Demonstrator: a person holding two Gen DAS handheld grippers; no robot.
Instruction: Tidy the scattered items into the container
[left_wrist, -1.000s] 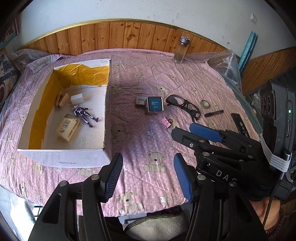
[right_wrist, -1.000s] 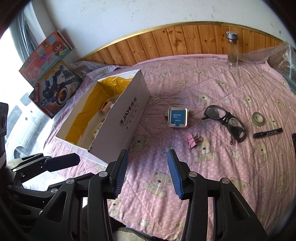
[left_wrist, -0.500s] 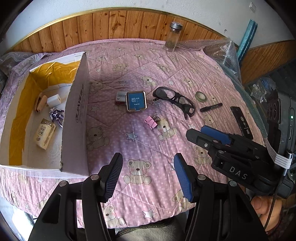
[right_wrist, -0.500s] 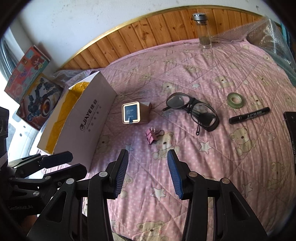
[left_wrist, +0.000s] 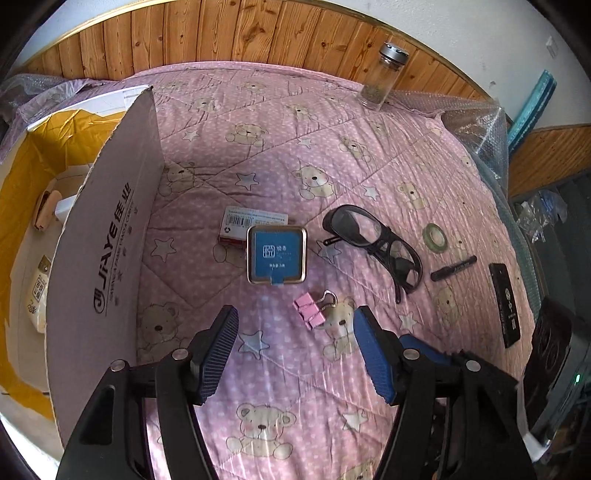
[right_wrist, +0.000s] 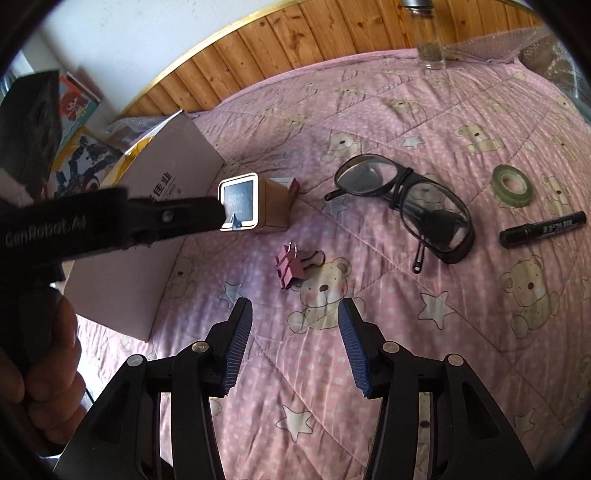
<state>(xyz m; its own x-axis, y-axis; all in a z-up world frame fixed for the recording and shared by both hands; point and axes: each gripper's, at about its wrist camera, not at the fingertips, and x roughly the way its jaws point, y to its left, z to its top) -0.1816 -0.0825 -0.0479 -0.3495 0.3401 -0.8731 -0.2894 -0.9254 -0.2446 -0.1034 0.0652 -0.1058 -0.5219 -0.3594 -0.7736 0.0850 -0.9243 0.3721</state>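
A white cardboard box (left_wrist: 99, 258) with yellow lining stands at the left and holds several small items. On the pink quilt lie a square blue-faced box (left_wrist: 276, 255), a small red-and-white carton (left_wrist: 251, 221) behind it, pink binder clips (left_wrist: 312, 314), dark glasses (left_wrist: 373, 243), a green tape roll (left_wrist: 435, 236), a black marker (left_wrist: 453, 268) and a flat black bar (left_wrist: 504, 304). My left gripper (left_wrist: 295, 339) hangs open just short of the clips. My right gripper (right_wrist: 295, 332) is open too, in front of the clips (right_wrist: 291, 266), with glasses (right_wrist: 402, 206) beyond.
A glass jar (left_wrist: 384, 77) stands at the far edge by the wooden panelling. Bubble wrap (left_wrist: 476, 129) lies at the right edge. Toy boxes (right_wrist: 85, 155) lean behind the cardboard box. A hand (right_wrist: 44, 373) holds the left tool in the right wrist view.
Both grippers have moved forward and lower toward the clips and the blue-faced box, which now look larger. The left tool has come into the right wrist view. Jaws stay open.
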